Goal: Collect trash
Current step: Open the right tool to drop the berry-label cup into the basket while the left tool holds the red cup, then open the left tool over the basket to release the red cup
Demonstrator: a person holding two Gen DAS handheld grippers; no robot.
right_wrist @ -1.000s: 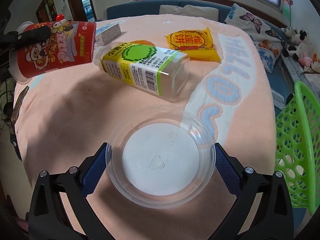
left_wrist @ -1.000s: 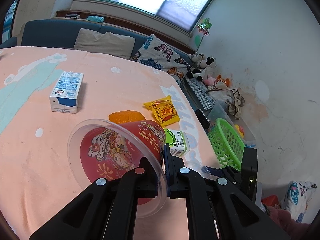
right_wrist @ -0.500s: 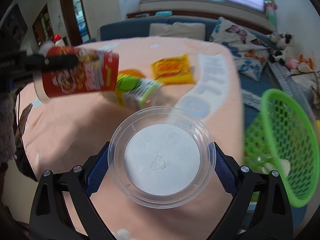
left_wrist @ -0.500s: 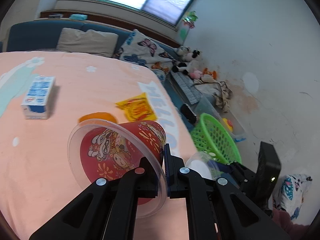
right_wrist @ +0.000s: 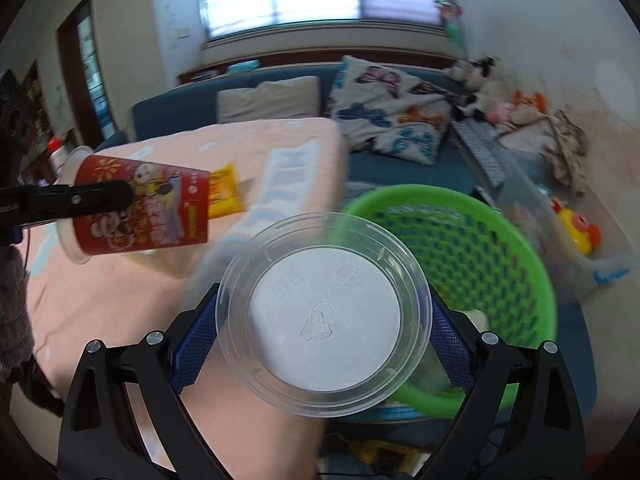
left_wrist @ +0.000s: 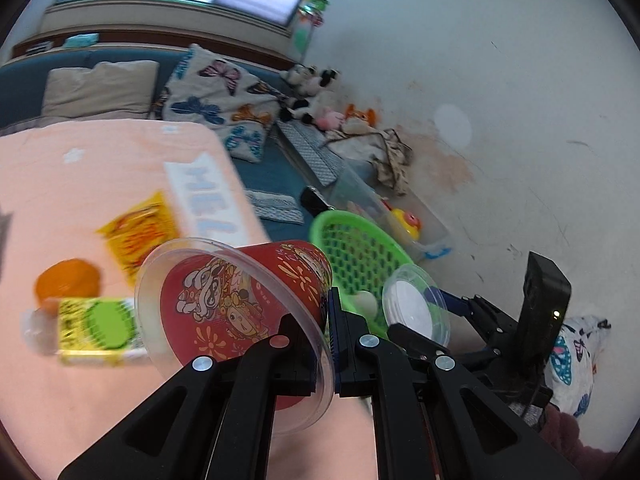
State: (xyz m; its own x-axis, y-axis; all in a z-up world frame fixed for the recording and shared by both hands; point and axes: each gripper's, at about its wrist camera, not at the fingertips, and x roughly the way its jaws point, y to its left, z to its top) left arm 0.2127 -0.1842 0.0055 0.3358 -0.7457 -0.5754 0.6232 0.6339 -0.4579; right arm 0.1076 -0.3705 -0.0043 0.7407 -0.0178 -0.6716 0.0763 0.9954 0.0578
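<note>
My left gripper (left_wrist: 320,344) is shut on the rim of a red cartoon-printed cup (left_wrist: 240,304), held tilted in the air; it also shows in the right wrist view (right_wrist: 144,208). My right gripper (right_wrist: 320,328) is shut on a clear round plastic lid (right_wrist: 324,312), held over the near edge of a green mesh basket (right_wrist: 480,248). From the left wrist view the lid (left_wrist: 416,304) hangs just right of the basket (left_wrist: 360,252). A yellow snack packet (left_wrist: 140,232), a green-yellow bottle (left_wrist: 96,328) and an orange object (left_wrist: 66,284) lie on the pink table.
The pink tablecloth (left_wrist: 80,184) ends just left of the basket. A blue sofa with butterfly cushions (right_wrist: 392,112) stands behind. Plush toys (left_wrist: 332,116), a clear bin with a yellow duck toy (right_wrist: 576,224) and cloth lie along the white wall.
Both grippers have swung right, away from the table toward the green basket. The lid has moved from over the table to over the basket. The cup stays gripped.
</note>
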